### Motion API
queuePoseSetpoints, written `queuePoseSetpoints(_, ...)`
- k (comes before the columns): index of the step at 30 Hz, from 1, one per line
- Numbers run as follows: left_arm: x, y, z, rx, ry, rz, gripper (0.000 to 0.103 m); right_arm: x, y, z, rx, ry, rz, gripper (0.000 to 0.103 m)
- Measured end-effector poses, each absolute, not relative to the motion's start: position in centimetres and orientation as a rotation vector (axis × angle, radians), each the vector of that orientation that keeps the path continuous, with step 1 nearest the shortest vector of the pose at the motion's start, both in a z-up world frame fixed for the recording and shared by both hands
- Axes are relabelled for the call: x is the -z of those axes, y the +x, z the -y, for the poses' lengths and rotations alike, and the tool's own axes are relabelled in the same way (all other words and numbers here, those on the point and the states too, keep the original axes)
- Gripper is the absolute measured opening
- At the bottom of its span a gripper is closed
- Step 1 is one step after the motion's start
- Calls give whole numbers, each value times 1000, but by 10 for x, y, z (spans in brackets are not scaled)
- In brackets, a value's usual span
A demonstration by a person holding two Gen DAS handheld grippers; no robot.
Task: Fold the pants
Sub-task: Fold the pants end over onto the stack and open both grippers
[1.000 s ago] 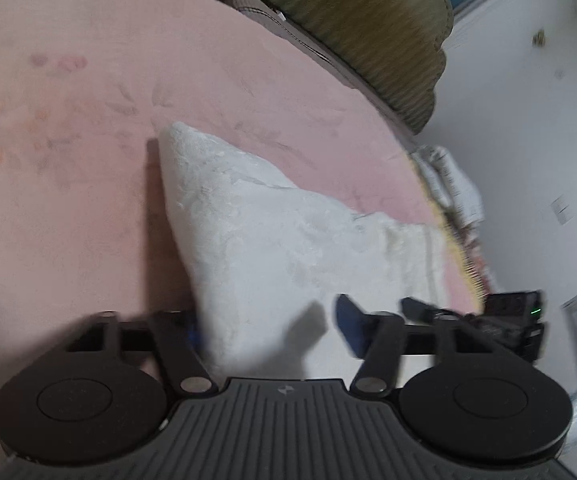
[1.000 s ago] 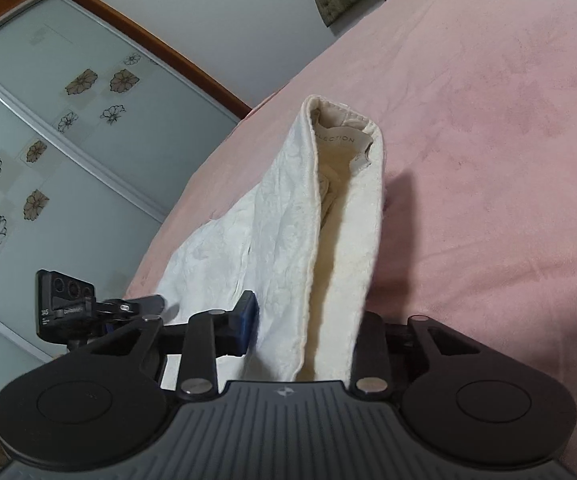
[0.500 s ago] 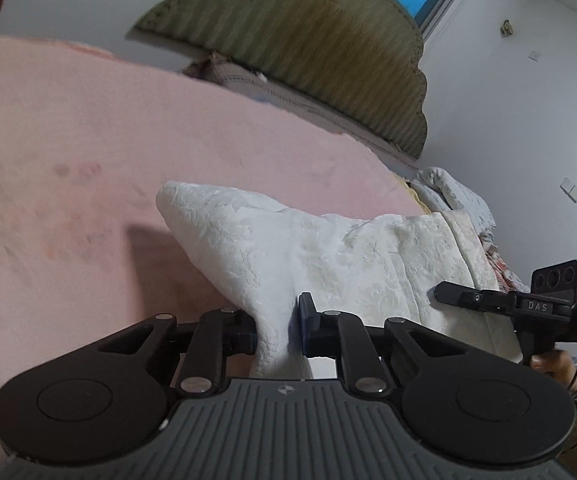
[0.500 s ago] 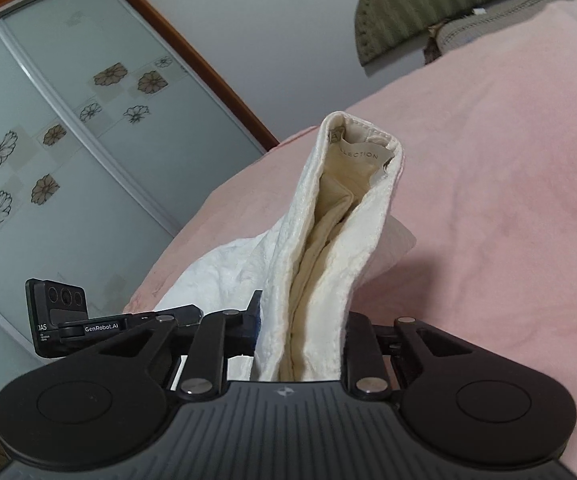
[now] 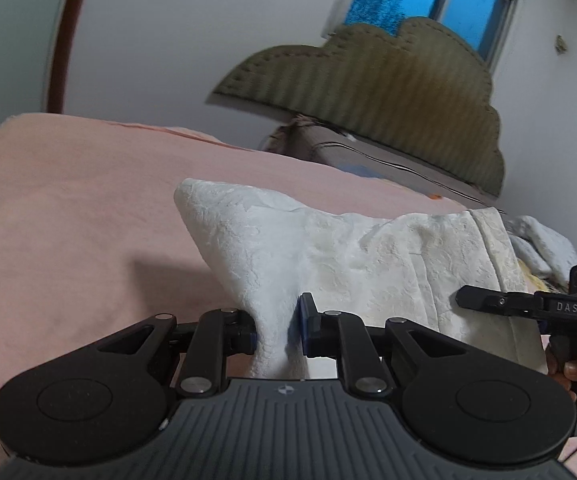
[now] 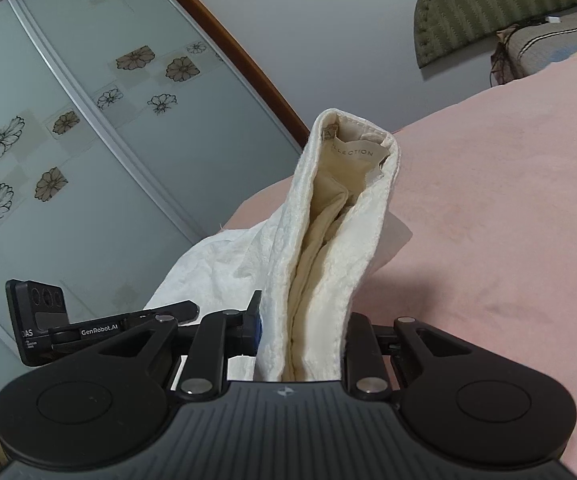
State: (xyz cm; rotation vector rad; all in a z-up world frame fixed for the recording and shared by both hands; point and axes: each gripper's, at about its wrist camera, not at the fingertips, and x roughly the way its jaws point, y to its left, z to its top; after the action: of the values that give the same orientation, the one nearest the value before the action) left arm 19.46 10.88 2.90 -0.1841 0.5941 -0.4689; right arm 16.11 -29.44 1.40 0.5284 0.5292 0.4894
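While both sets of jaws, the left gripper [image 5: 278,330] and the right gripper [image 6: 300,330], were pinched nearly shut on the white pants [image 5: 328,256] held up over the pink bed [image 5: 68,216], level, slow hands would have folded them best.

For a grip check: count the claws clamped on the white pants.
2. The left claw pinches the white pants near one end; the right claw clamps the waistband end, beside the label. None seems hidden.
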Motion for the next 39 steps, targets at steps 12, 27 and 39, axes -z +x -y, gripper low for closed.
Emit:
queuePoseSetpoints(12, 4, 249, -132, 368, -195, -720, 48, 32, 210, 294, -286, 503, -683, 56)
queuePoseSetpoints(27, -19, 137, -105, 246, 87, -596, 88, -17, 96, 216, -237, -50, -460, 59)
queuePoseSetpoints(39, 2, 121, -75, 148, 166, -614, 93, 12, 88, 178, -165, -80, -562, 64)
